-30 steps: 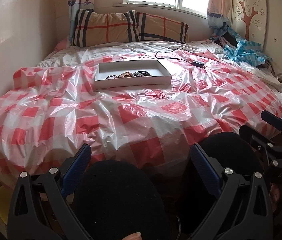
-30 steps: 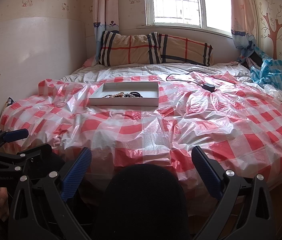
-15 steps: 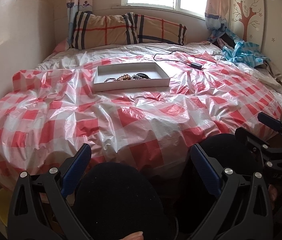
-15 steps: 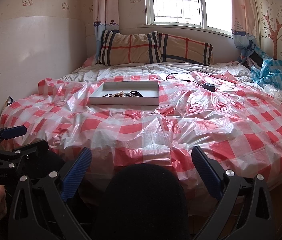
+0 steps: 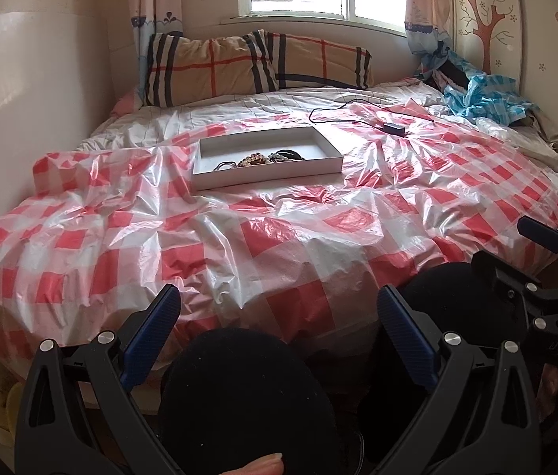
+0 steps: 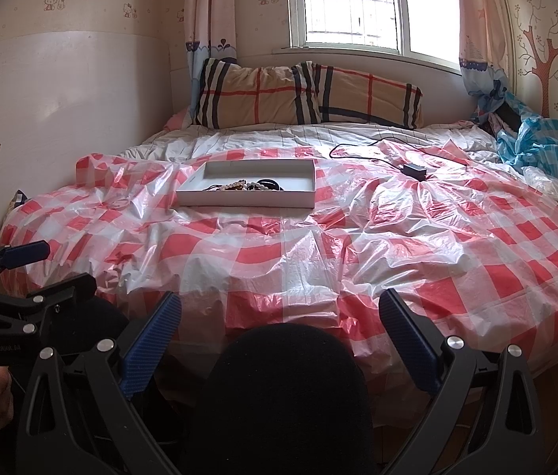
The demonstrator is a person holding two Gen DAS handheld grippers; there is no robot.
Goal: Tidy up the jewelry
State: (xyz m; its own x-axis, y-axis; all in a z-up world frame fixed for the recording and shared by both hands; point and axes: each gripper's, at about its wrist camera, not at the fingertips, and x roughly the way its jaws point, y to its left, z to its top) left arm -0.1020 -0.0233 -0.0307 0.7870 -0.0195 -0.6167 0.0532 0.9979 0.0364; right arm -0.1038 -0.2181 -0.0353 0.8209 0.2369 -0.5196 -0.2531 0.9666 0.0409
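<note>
Left gripper (image 5: 279, 308): it hangs low at the near edge of the bed, with its blue-padded fingers (image 5: 152, 336) wide apart and nothing between them.
Right gripper (image 6: 279, 312): also low at the near edge of the bed, its fingers (image 6: 405, 340) spread wide and empty.
Jewelry (image 5: 263, 158): a small heap of beads and dark cords, lying inside the white tray (image 5: 267, 176), close to its front wall; single pieces are too small to tell apart.
White tray: shallow and rectangular, it rests on the red and white checked plastic sheet (image 5: 279, 237) in the far half of the bed, well apart from both grippers.
Bed: the plastic sheet covers most of it; plaid pillows (image 5: 255, 65) lean under the window.
Other things: a black charger with cable (image 6: 413, 170) lies on the sheet to the right of the tray; blue checked plastic (image 6: 532, 146) is crumpled in the far right corner.
</note>
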